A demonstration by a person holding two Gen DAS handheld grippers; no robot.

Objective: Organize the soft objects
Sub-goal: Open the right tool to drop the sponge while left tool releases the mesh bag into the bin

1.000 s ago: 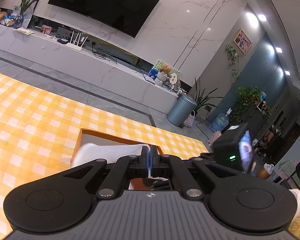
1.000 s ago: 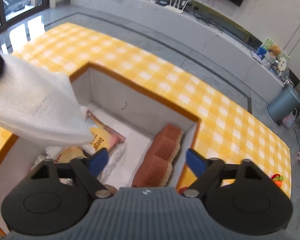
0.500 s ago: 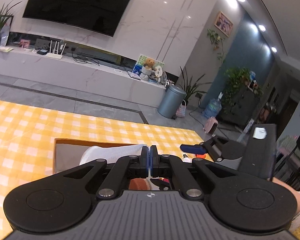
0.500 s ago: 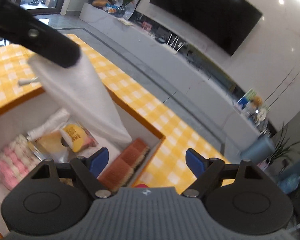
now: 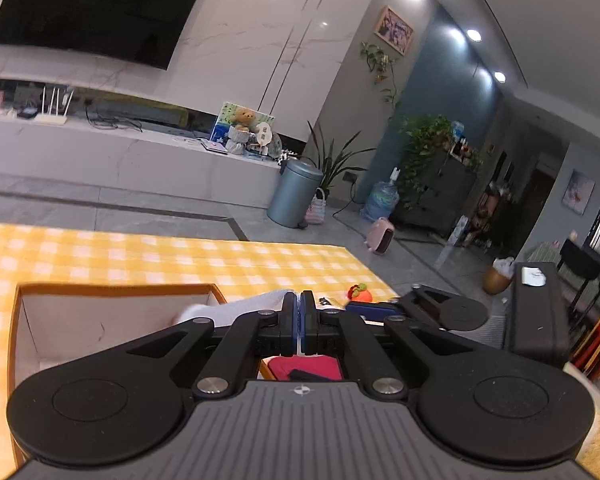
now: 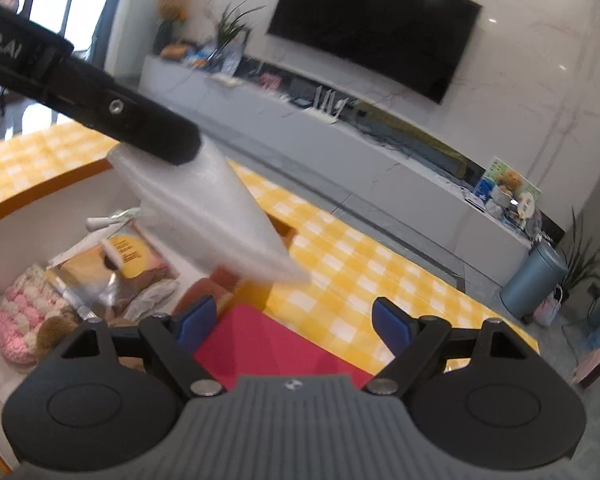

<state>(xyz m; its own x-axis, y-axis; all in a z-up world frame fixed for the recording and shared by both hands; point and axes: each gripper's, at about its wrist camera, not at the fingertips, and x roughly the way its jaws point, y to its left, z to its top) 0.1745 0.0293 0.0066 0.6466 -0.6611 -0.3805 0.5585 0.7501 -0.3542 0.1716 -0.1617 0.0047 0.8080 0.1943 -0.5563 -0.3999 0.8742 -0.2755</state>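
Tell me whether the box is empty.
Not empty: the box holds a pink knitted piece, a yellow-labelled packet and orange sponges.

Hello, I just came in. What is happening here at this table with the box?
A person works with two handheld grippers, sorting soft things. The left gripper is shut on a white cloth and holds it above the open box on the yellow checked table. The box already contains a pink knitted piece, some packets and a brown sponge. The right gripper is open and empty, over a red cloth beside the box.
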